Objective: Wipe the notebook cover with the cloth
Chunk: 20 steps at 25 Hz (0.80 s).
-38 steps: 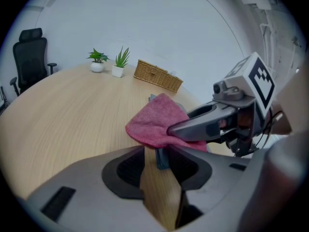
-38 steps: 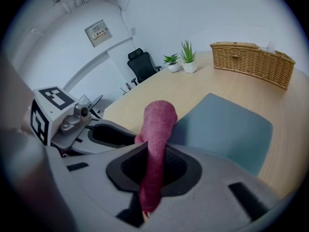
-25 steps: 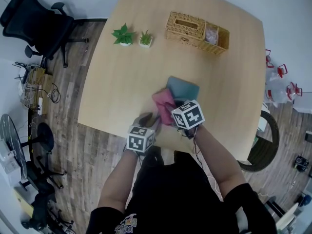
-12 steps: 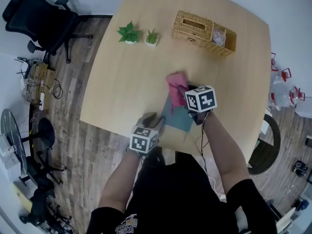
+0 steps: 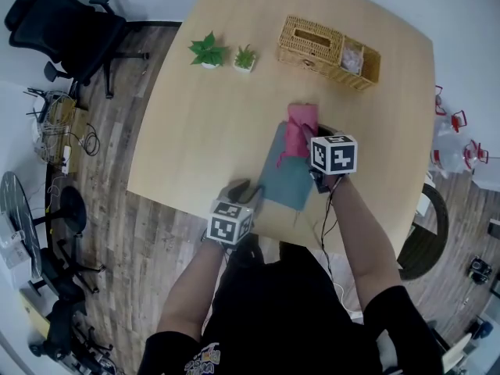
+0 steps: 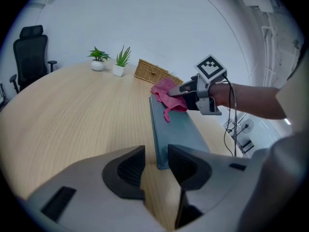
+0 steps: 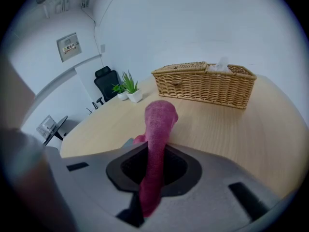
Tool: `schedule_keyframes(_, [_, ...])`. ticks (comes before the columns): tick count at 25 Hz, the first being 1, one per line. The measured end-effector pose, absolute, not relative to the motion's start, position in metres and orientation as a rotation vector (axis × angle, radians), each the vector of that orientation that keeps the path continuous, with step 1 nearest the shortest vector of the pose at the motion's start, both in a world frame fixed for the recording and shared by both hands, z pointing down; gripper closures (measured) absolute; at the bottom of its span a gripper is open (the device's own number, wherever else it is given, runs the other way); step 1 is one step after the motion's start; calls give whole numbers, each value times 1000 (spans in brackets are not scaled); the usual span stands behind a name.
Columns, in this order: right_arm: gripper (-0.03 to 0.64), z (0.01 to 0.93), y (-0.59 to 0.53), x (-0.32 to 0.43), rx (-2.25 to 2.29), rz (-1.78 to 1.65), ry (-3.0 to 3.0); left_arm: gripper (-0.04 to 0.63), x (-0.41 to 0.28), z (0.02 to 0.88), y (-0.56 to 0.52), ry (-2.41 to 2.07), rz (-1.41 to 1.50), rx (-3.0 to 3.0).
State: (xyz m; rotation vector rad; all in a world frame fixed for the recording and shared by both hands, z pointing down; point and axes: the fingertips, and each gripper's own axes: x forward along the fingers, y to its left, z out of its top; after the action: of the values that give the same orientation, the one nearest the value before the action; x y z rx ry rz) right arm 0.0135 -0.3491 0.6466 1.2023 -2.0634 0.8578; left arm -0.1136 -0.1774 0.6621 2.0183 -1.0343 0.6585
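Note:
A teal notebook (image 5: 283,176) lies flat on the wooden table (image 5: 195,131), its long side running away from me. The pink cloth (image 5: 299,131) rests on its far end, with my right gripper (image 5: 314,161) shut on it. In the right gripper view the cloth (image 7: 157,139) sticks out forward between the jaws. My left gripper (image 5: 242,191) sits at the notebook's near left corner. In the left gripper view its jaws stand apart with nothing pressed between them (image 6: 157,158), and the notebook (image 6: 176,129) begins just past their tips.
A wicker basket and tissue box (image 5: 316,44) stand at the table's far side, and two small potted plants (image 5: 207,51) stand to their left. A black office chair (image 5: 62,30) is on the floor at far left. The table's near edge runs just behind my left gripper.
My right gripper has slid the pink cloth along the notebook, from its near part to its far end. The left gripper has stayed by the near corner.

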Motion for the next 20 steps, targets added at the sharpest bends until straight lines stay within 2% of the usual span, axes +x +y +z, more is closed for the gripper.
schedule_keyframes(7, [558,646,-340,36,1253,864,-2036,453,-114,661,-176,-1039,665,2017])
schedule_keyframes(20, [558,649,-301,26,1191,819,-2051,453,-113,661,-178,-1047,671,2024])
